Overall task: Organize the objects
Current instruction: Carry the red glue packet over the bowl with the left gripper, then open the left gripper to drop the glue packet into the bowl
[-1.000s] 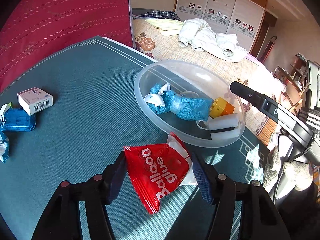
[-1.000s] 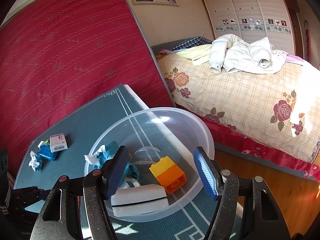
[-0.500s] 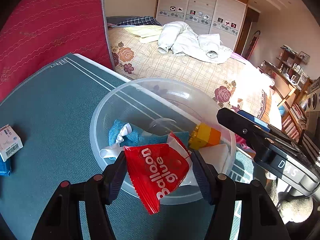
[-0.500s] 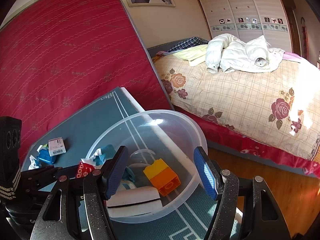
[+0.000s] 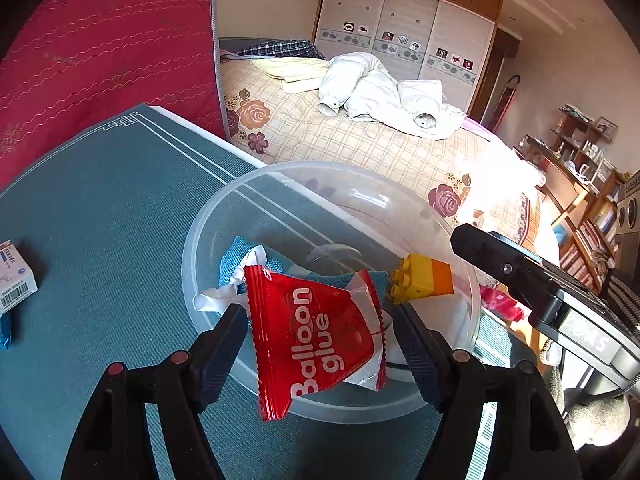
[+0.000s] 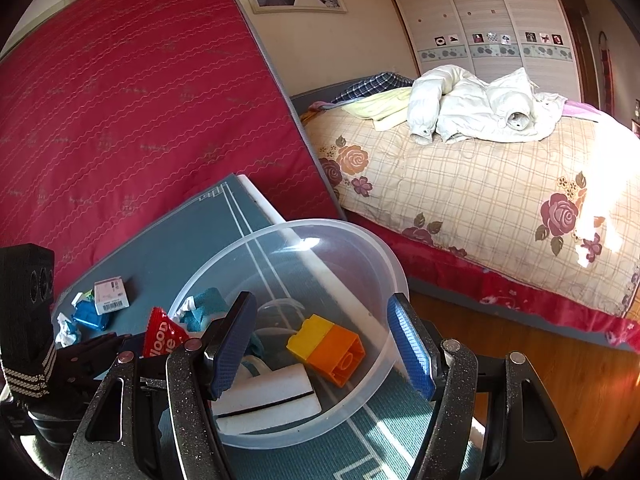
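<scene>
My left gripper [image 5: 318, 330] is shut on a red "Balloon glue" packet [image 5: 316, 332] and holds it over the near rim of a clear plastic bowl [image 5: 280, 184]. The bowl holds a blue cloth [image 5: 240, 256], a yellow and orange brick [image 5: 420, 280] and a white eraser-like block [image 6: 264, 396]. My right gripper [image 6: 324, 340] is open and empty, its fingers either side of the bowl's right part [image 6: 384, 264]. The packet also shows in the right wrist view [image 6: 162, 334].
The bowl stands near the right edge of a teal mat table [image 5: 100, 200]. A small white box [image 5: 16, 276] and blue wrappers [image 6: 90, 316] lie at the far left. A red mattress [image 6: 140, 100] leans behind; a bed [image 6: 480, 168] is beyond the table.
My left gripper has carried the red packet forward from the table in front of the bowl to over its near rim. The right gripper has stayed open by the bowl.
</scene>
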